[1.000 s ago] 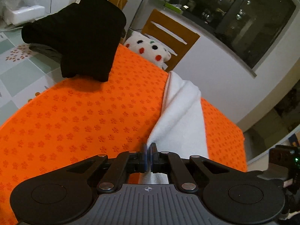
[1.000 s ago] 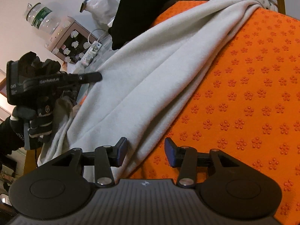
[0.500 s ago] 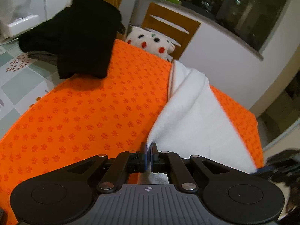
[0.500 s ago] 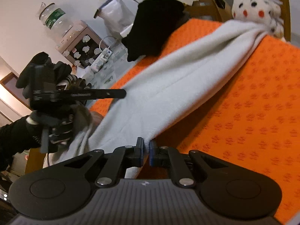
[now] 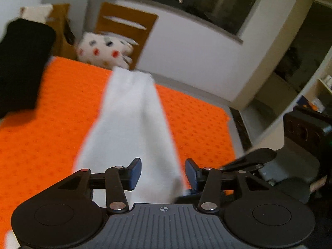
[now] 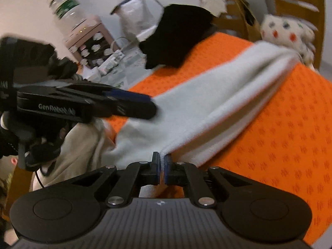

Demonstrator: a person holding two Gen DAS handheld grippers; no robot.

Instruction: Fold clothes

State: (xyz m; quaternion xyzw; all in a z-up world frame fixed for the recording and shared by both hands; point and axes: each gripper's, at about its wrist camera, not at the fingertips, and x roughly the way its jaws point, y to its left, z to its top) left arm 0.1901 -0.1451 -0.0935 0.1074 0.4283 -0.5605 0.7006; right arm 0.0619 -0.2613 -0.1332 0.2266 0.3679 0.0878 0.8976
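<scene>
A white garment (image 5: 128,124) lies as a long folded strip across the orange mat (image 5: 51,114). My left gripper (image 5: 163,173) is over its near end. Its jaws are opening, the cloth runs between them, and the pads do not press on it. In the right wrist view my right gripper (image 6: 161,161) is shut on the near edge of the white garment (image 6: 207,103), holding it a little above the orange mat (image 6: 290,134). My left gripper (image 6: 143,103) reaches in from the left over the same cloth, held by a dark-gloved hand (image 6: 45,145).
A black garment (image 5: 20,62) lies heaped at the mat's far left corner. A spotted plush toy (image 5: 103,49) and a wooden chair (image 5: 124,25) stand behind the mat. A water jug (image 6: 66,10), a pink box (image 6: 91,39) and a bag (image 6: 137,16) crowd the left side.
My left gripper, earlier shut on the white garment's corner, has opened and swung towards the right gripper. My right gripper went from open to shut on the garment's edge and rose.
</scene>
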